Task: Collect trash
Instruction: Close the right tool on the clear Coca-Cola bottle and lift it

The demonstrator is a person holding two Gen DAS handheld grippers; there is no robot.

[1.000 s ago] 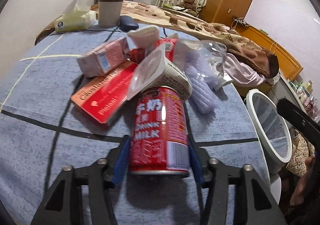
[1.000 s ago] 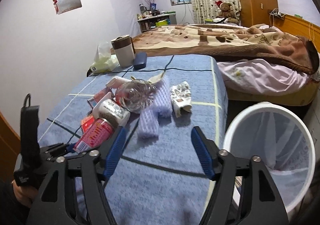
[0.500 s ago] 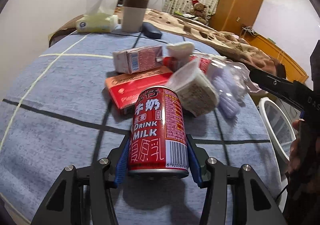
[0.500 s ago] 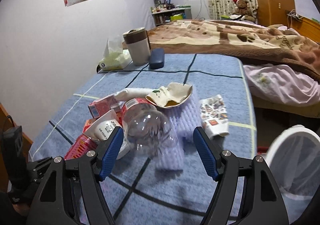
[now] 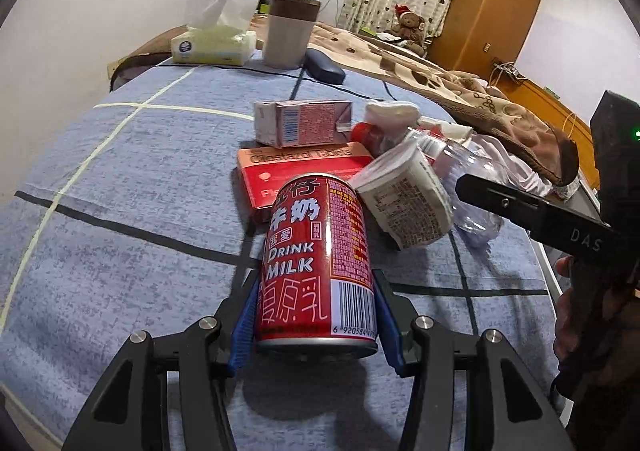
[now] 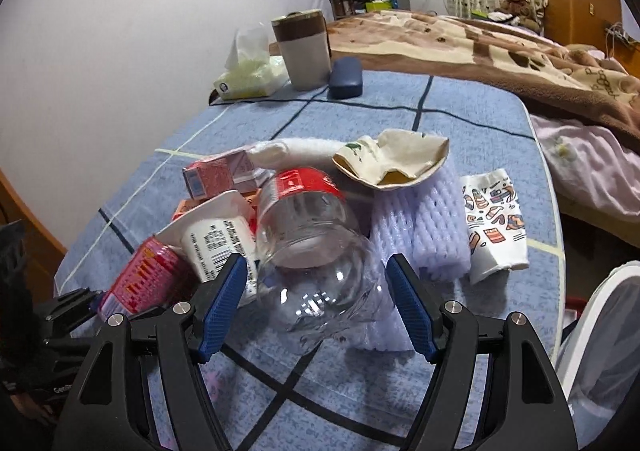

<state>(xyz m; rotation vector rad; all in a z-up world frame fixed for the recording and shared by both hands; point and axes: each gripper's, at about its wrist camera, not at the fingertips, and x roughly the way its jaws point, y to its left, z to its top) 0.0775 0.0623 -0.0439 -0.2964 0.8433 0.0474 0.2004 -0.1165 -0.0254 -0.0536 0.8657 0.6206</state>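
— So the left claw point(image 5: 316, 325) is clamping the red milk can point(image 5: 318, 259) at its base, just above the table point(image 5: 120, 211). What is worrying you?

— Its top is sitting close to the white cup point(image 5: 404, 203) and the tablet box point(image 5: 304, 171); dragging it sideways is risking knocking those off the pile.

— And the right claw point(image 6: 316, 307)?

— It is standing wide open around the clear bottle point(image 6: 316, 263), gripping nothing. That plastic is looking slick and crushable, so it could be squirting out on closing. The bin point(image 6: 600, 331) is showing only at the frame's edge, so I am probably misjudging its distance.
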